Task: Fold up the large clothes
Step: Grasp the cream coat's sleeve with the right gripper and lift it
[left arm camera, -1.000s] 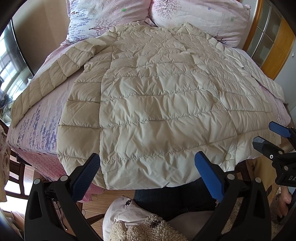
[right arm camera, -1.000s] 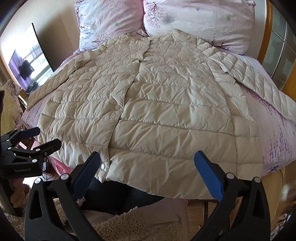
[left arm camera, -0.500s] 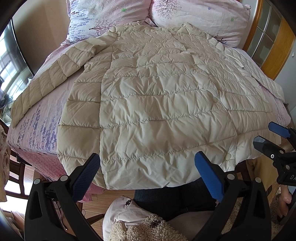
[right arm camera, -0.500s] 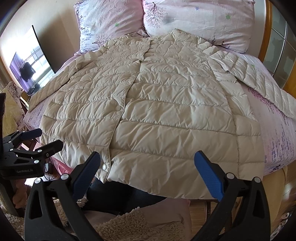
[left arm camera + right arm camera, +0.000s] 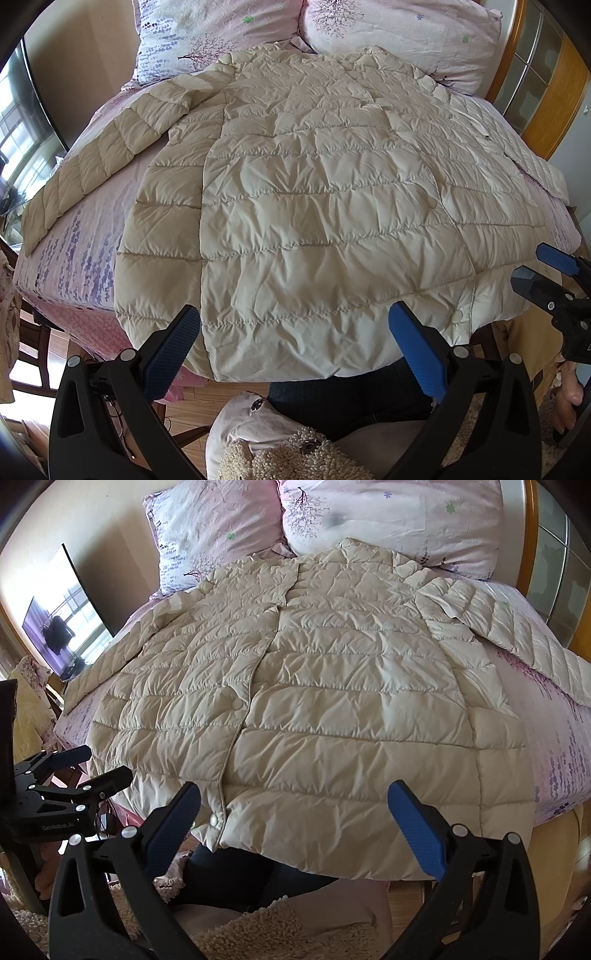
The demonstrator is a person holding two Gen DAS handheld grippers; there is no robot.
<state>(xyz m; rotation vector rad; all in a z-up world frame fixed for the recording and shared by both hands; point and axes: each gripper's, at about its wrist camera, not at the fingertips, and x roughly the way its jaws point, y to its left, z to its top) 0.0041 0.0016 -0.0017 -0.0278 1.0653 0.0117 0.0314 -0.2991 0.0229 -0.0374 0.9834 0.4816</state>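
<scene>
A cream quilted down coat (image 5: 314,206) lies spread flat, front up, on a pink floral bed (image 5: 77,258), collar toward the pillows and hem hanging over the near edge. Its sleeves stretch out to both sides (image 5: 92,158) (image 5: 517,631). My left gripper (image 5: 295,343) hovers open just short of the hem, nothing between its blue pads. My right gripper (image 5: 295,823) is also open, just short of the hem (image 5: 332,834) near the snap placket (image 5: 214,818). Each gripper appears in the other's view: the right one (image 5: 543,269), the left one (image 5: 88,762).
Two floral pillows (image 5: 388,520) lean at the head of the bed. A wooden-framed glass cabinet (image 5: 543,85) stands on the right, a dark TV screen (image 5: 62,620) on the left. A person's legs in dark trousers (image 5: 351,398) and a fleecy garment (image 5: 258,934) are below the grippers.
The right gripper has drifted a little left and closer to the hem, now centred nearer the placket. The left gripper has barely moved. The coat lies as before.
</scene>
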